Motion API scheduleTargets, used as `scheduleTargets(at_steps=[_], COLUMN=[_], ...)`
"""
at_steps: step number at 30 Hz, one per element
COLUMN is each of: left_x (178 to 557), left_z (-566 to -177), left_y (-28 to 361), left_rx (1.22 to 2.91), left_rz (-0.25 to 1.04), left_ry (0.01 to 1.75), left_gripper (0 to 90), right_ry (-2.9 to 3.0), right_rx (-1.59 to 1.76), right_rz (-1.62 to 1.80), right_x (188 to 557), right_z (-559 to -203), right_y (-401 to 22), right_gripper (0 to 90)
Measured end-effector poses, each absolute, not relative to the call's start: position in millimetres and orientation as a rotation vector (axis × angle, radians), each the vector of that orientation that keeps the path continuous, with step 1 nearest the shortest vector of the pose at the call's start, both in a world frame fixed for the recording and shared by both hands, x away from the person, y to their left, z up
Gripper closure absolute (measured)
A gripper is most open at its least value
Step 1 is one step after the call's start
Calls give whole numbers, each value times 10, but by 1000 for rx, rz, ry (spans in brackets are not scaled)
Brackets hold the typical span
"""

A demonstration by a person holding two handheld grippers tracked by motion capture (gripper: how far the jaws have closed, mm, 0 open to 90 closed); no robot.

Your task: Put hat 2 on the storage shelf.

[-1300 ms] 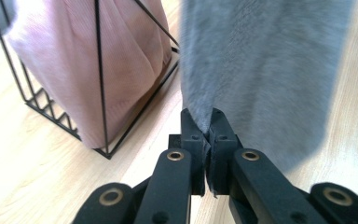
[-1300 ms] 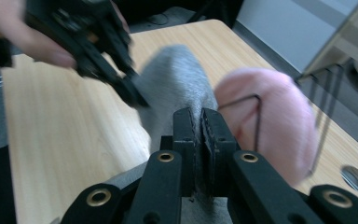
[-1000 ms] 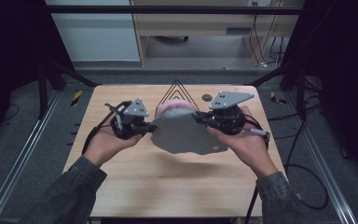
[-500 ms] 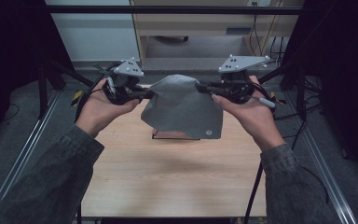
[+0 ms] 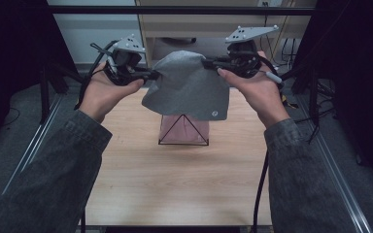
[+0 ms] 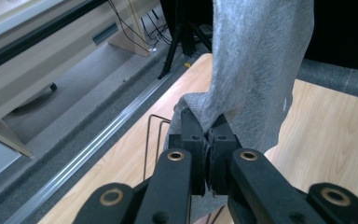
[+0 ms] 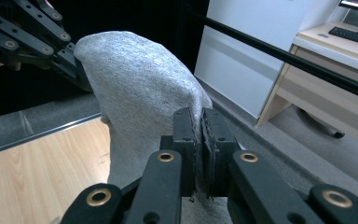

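Observation:
A grey cloth (image 5: 187, 87) with a small round logo hangs in the air between both grippers, well above the wooden table (image 5: 175, 170). My left gripper (image 5: 151, 74) is shut on the cloth's left upper edge; its own view shows the cloth (image 6: 256, 60) pinched between its jaws (image 6: 208, 128). At the cloth's right upper edge my right gripper (image 5: 208, 62) is shut, the fabric (image 7: 140, 88) draping off its jaws (image 7: 198, 122). The left gripper (image 7: 72, 60) also shows far off in the right gripper view.
Under the cloth a pink cloth (image 5: 184, 130) lies on the table with a thin black wire frame (image 5: 183, 131) standing over it. Dark tripod legs and cables stand at both sides. A pale cabinet (image 5: 194, 29) lies beyond the far edge.
Both hands have lifted the grey cloth from the table up and away toward the far side. The pink cloth and wire frame beneath it have come into sight.

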State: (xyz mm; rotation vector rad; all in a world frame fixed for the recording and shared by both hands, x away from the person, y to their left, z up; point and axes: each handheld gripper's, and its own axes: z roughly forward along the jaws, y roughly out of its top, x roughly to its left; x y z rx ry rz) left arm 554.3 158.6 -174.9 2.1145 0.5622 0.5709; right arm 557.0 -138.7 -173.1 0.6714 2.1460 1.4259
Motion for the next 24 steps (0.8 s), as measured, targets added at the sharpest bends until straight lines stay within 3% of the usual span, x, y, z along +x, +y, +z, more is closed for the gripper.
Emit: scheduleTargets(at_steps=[11,24], left_x=[5797,5895], left_z=[-1698,-1827], left_y=[1542,1539], left_rx=[2100,2097], left_rz=[596,621], left_ry=[568,606], left_gripper=[882,882], right_ry=[2128,2127], right_rx=[715,719], right_rz=[1446,1389], right_x=[5960,6076], right_z=[-1732,-1811], right_y=[-1399,-1331], right_gripper=[853,852])
